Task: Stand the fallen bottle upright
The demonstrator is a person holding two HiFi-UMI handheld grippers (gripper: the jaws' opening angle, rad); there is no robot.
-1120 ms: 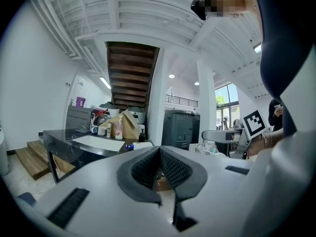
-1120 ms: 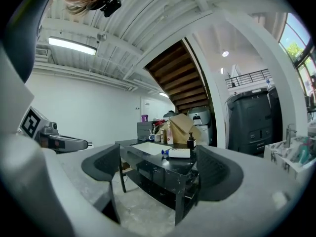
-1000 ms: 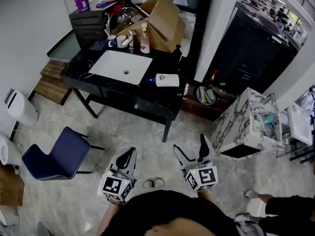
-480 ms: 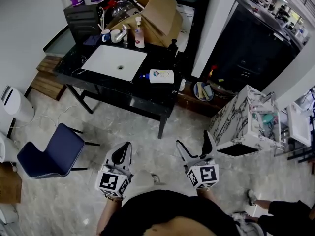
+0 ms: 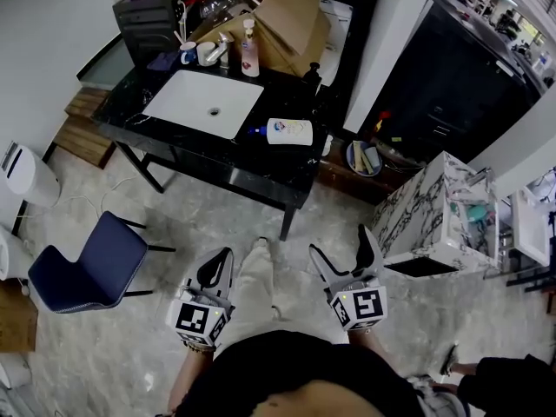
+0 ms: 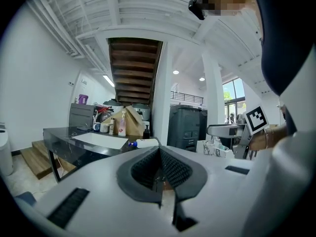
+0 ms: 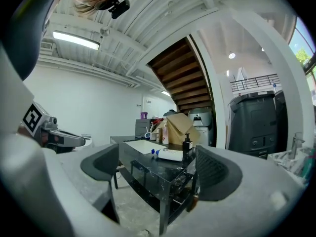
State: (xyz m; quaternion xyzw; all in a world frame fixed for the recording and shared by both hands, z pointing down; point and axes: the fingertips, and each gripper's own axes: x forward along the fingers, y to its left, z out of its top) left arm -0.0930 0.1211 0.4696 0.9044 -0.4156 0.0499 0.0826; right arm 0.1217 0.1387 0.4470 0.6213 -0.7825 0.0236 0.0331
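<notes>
Lying sideways, white bottle (image 5: 289,131), blue cap.

A blue chair (image 5: 85,263) stands near the black table (image 5: 261,165), whose white sink (image 5: 206,104) fronts a cardboard box (image 5: 291,20).

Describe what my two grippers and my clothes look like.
The left gripper and right gripper share a pale grey body with two tapering jaws lined in black ribbed pads, and each carries a white cube with black square markers. No cables show. The person wears a black top and light trousers.
</notes>
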